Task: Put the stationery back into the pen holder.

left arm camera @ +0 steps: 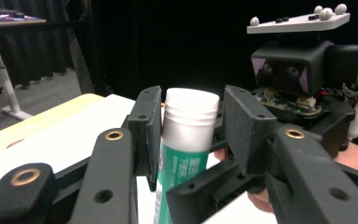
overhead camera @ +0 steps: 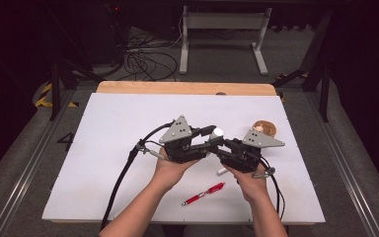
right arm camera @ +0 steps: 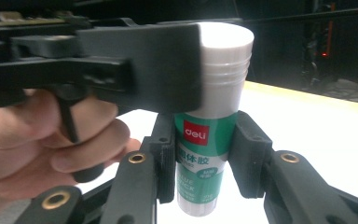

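Observation:
A glue stick (overhead camera: 217,132) with a white cap and a green label is held upright above the middle of the white table (overhead camera: 118,118). My right gripper (overhead camera: 220,146) comes in from the right, and in the right gripper view it (right arm camera: 207,158) is shut on the green body of the glue stick (right arm camera: 209,140). My left gripper (overhead camera: 211,136) reaches in from the left at cap height. In the left gripper view its (left arm camera: 196,128) jaws stand around the white cap of the glue stick (left arm camera: 189,123). The left pad lies against the cap and the right pad stands off it.
A red pen (overhead camera: 203,193) lies near the table's front edge, below the hands. A small white object (overhead camera: 222,171) lies just under the right gripper. A round brown roll (overhead camera: 265,128) sits to the right. Cables and a white frame (overhead camera: 222,22) are on the floor beyond the table.

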{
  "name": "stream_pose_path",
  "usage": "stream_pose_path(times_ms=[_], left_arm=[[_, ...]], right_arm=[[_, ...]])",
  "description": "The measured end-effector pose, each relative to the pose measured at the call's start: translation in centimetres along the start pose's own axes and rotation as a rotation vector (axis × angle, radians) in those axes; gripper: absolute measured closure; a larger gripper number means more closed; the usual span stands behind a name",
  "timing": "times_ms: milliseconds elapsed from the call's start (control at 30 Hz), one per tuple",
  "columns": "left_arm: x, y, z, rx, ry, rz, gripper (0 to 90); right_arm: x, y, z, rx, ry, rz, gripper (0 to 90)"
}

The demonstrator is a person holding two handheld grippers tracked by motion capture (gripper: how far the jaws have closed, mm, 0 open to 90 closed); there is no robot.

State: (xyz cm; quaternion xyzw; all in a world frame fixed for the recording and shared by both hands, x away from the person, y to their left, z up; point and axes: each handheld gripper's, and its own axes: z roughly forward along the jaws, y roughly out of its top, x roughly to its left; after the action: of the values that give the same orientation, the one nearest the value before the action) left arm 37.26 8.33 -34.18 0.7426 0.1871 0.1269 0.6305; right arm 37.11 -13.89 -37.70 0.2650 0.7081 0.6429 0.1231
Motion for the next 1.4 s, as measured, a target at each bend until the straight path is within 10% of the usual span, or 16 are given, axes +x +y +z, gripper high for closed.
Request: stream_pose_path(times_ms=[1400], left_arm=[[1.8, -1.9, -5.4, 0.102, 0.135, -0.003, 33.3]], right_arm=[[-2.0, 1.0, -3.4, -0.048, -0.230, -0.116, 65.8]])
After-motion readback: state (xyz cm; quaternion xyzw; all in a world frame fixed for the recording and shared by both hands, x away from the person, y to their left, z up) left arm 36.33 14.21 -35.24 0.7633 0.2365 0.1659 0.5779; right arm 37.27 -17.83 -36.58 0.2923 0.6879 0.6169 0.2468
